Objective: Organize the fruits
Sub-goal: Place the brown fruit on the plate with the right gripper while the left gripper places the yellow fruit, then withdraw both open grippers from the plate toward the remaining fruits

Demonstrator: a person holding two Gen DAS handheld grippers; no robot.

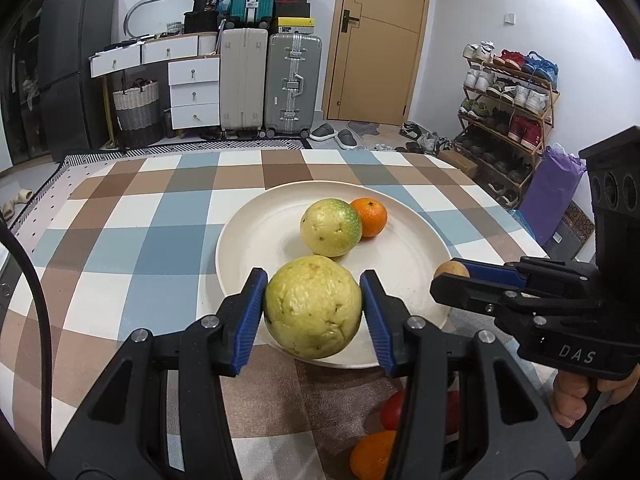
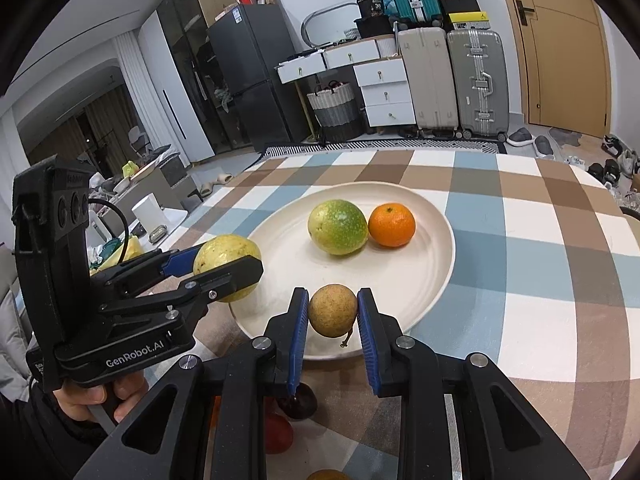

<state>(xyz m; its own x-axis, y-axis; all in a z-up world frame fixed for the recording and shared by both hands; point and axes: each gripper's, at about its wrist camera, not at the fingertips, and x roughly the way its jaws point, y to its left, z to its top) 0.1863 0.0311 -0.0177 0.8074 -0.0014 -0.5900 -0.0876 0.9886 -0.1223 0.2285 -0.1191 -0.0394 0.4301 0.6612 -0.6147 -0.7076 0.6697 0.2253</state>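
Two fruits on the white plate (image 2: 432,216), a green-yellow fruit (image 2: 337,227) touching an orange (image 2: 391,225), left claw (image 1: 313,307) squeezing a big yellow fruit (image 1: 313,307), right claw (image 2: 333,311) squeezing a small brown fruit (image 2: 333,311) over the plate's near rim.

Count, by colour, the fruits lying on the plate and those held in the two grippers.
Yellow-green fruit: 2, one on the plate, one in the left gripper
Orange fruit: 1, on the plate
Brown fruit: 1, in the right gripper
Total: 4
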